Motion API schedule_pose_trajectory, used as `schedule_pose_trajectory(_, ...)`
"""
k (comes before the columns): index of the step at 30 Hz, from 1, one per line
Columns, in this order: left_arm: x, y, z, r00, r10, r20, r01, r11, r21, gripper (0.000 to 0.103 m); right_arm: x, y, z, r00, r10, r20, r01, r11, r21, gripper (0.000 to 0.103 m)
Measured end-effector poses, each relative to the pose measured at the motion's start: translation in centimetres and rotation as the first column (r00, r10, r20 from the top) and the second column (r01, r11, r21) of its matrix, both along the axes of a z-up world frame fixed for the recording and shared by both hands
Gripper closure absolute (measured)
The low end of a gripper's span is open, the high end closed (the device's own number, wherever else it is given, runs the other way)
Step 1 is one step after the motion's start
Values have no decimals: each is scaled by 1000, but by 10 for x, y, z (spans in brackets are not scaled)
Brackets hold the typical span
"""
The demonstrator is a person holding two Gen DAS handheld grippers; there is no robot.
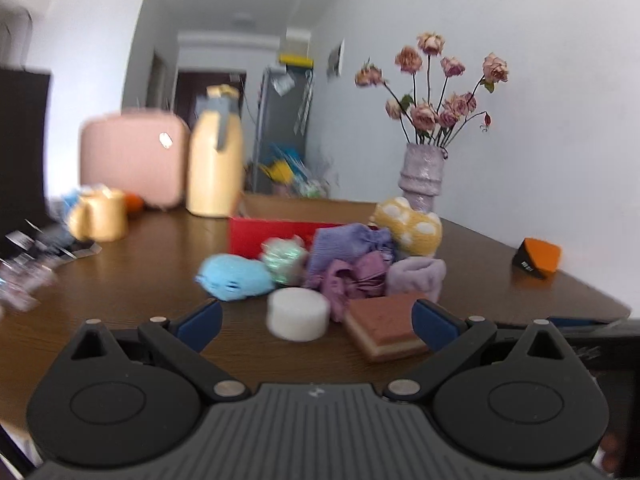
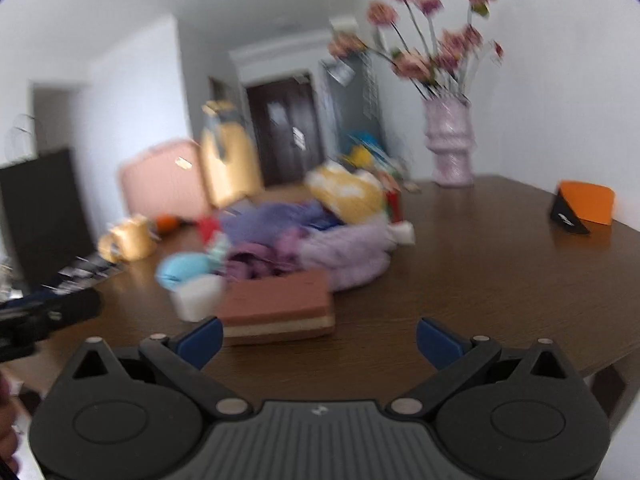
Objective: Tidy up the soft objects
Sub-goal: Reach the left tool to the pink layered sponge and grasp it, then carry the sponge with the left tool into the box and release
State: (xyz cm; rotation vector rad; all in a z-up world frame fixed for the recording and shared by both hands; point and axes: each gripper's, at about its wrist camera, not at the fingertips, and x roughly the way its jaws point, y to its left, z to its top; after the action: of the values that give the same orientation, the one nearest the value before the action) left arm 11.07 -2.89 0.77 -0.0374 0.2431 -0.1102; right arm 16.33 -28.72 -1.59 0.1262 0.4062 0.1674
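Left wrist view shows the left gripper [image 1: 316, 322] spread wide and empty, its blue pads flanking the white round foam puck [image 1: 298, 313] and the brown layered sponge block [image 1: 386, 326], touching neither. Right gripper [image 2: 318, 336] is likewise wide open and holds nothing, with the block just ahead. Closing from here risks pinching puck and block together, or nudging the heap of purple cloths [image 1: 352, 268] and blue plush toy [image 1: 236, 278] behind them. Farther back stands the red cardboard box [image 1: 280, 232], probably the destination
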Motion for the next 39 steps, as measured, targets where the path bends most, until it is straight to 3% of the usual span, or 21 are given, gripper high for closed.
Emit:
schedule_pose_trajectory(1,11,-2,2,999,-20,-27,19,1000,-20,1,12,0,2,1000,-20,-23,20,1000,-18,0)
schedule_pose_trajectory(4,45,-9,6,994,-69,-90,61,994,-88,17,47,-7,8,995,14,-96,-17,999,-28,0)
schedule_pose_trajectory(9,99,-29,2,974,-96,-206,71,989,-128,41,93,-35,8,970,212,-121,-189,966,177,0)
schedule_pose_trajectory(11,118,-36,-4,956,-114,-270,74,985,-153,51,105,-36,6,959,247,-137,-223,960,167,0)
schedule_pose_trajectory(14,135,-44,-14,936,-112,-335,55,983,-176,55,117,-39,-1,940,306,-151,-270,938,216,4)
schedule_pose_trajectory(15,139,-47,-16,932,-97,-349,37,984,-174,55,122,-42,-5,934,323,-155,-276,924,263,19)
schedule_pose_trajectory(16,142,-49,-19,928,-82,-362,21,986,-168,55,129,-44,-10,924,342,-170,-284,913,294,42)
schedule_pose_trajectory(18,146,-53,-22,923,-65,-380,3,987,-161,55,139,-40,-17,904,365,-221,-295,909,294,66)
schedule_pose_trajectory(21,147,-55,-22,922,-45,-384,-24,985,-173,60,149,-41,-22,883,409,-229,-320,883,343,70)
schedule_pose_trajectory(23,150,-55,-24,921,-22,-389,-60,979,-197,77,153,-43,-22,871,430,-238,-330,870,367,71)
schedule_pose_trajectory(27,152,-49,-25,915,-56,-400,-77,948,-309,79,151,-42,-19,861,449,-237,-360,869,339,74)
schedule_pose_trajectory(30,149,-51,-25,914,-48,-403,-87,946,-311,81,149,-40,-19,857,454,-242,-361,866,347,76)
schedule_pose_trajectory(39,127,-37,-1,934,-93,-346,-13,956,-292,81,110,-29,3,909,389,-150,-315,876,365,77)
